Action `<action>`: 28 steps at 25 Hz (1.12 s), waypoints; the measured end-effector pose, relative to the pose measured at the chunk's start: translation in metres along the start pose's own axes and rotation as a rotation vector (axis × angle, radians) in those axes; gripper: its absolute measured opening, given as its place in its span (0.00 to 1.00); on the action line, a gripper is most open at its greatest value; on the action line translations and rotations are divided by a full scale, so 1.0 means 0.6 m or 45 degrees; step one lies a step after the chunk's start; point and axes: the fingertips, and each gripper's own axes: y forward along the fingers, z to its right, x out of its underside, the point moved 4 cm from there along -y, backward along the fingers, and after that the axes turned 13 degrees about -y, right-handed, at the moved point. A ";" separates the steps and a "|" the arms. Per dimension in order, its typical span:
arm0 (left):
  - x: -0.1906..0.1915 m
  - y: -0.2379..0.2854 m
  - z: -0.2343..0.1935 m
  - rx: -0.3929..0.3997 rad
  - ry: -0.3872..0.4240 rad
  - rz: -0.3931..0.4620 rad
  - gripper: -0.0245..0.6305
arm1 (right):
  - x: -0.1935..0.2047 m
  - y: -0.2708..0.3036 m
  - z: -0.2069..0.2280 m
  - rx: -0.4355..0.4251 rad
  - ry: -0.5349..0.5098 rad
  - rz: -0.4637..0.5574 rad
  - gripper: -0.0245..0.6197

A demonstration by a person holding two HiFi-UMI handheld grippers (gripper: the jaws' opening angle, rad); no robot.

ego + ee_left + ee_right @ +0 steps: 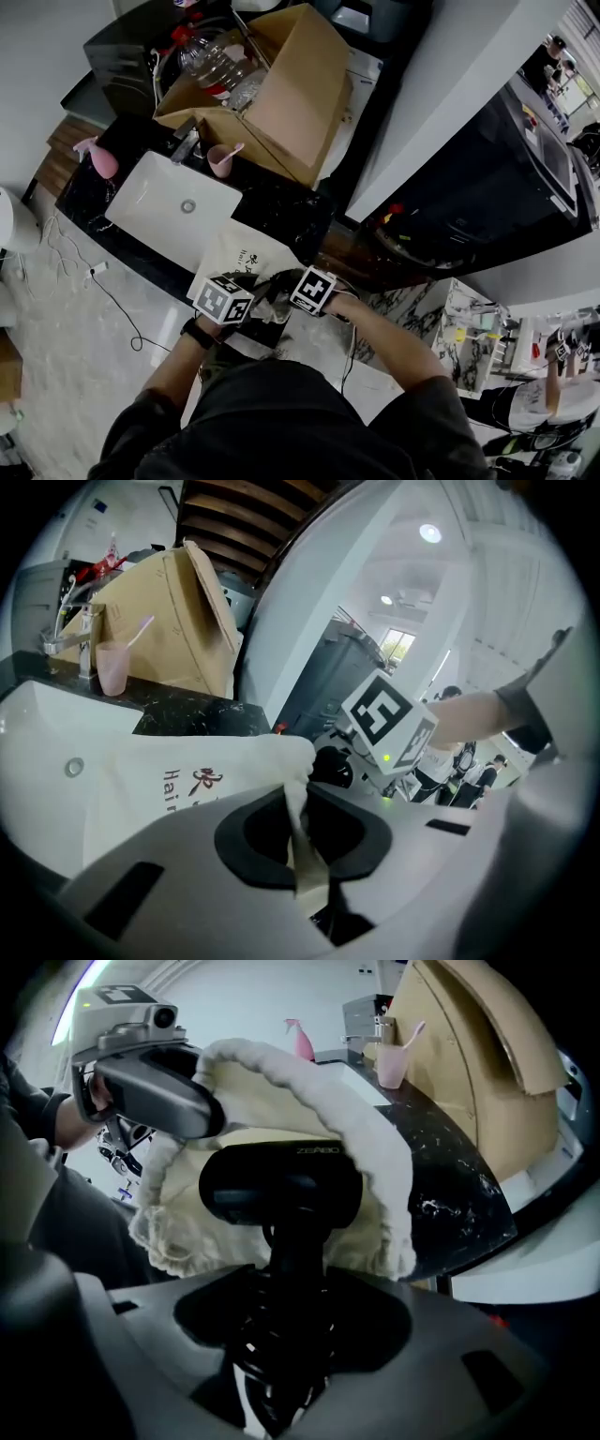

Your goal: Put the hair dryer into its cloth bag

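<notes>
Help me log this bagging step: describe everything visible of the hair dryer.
The hair dryer is glossy black plastic, with faint lettering on its barrel. The barrel lies crosswise at the open mouth of the cream cloth bag. Its handle, with cord alongside, is clamped in the right gripper.

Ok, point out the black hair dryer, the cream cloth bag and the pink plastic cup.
black hair dryer (281,1190), right gripper view, on its barrel
cream cloth bag (361,1133), right gripper view, on its gathered rim
pink plastic cup (112,670), left gripper view, on its side
</notes>
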 end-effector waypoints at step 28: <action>-0.004 0.003 0.003 0.369 -0.226 0.087 0.07 | -0.110 0.031 0.043 -0.518 0.783 0.690 0.42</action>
